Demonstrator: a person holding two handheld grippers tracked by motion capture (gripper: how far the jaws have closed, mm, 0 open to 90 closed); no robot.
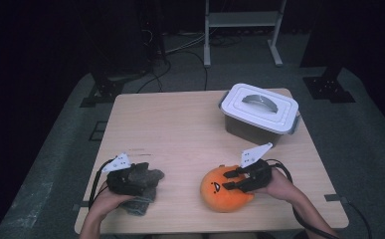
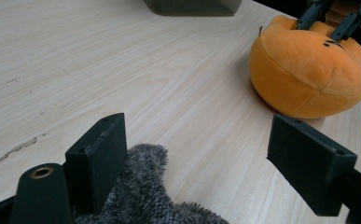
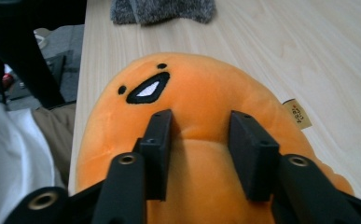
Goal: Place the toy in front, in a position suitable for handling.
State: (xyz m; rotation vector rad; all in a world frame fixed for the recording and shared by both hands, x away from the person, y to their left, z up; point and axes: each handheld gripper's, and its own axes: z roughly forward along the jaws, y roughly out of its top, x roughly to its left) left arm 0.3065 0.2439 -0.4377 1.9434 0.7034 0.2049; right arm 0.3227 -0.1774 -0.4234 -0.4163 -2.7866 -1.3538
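**Two grippers, two soft toys on the wooden table**

A person sits at the near edge of a light wooden table (image 1: 180, 124), a gripper in each hand. The right gripper (image 1: 232, 180) lies on top of an orange plush toy (image 1: 222, 191) with a small stitched face, which sits near the front edge of the table, right of the middle. In the right gripper view the two black jaws press into the top of the orange plush toy (image 3: 192, 107), a ridge of its fabric bunched between them; they stand fairly narrow and pinch the plush. A small tan label (image 3: 297, 113) sticks out of the toy's side.

The left gripper (image 1: 150, 175) rests at the front left of the table, over a grey fuzzy plush (image 1: 143, 201). In the left gripper view its jaws stand wide apart; the grey fuzzy plush (image 2: 145, 186) lies low beside the left-hand jaw, touching it, while the other jaw is clear of it, so nothing is clamped. Beyond those jaws the orange toy shows with the other gripper on top of it.

At the far right of the table stands a grey storage box with a white lid (image 1: 259, 112), its handle folded flat, well apart from both toys.
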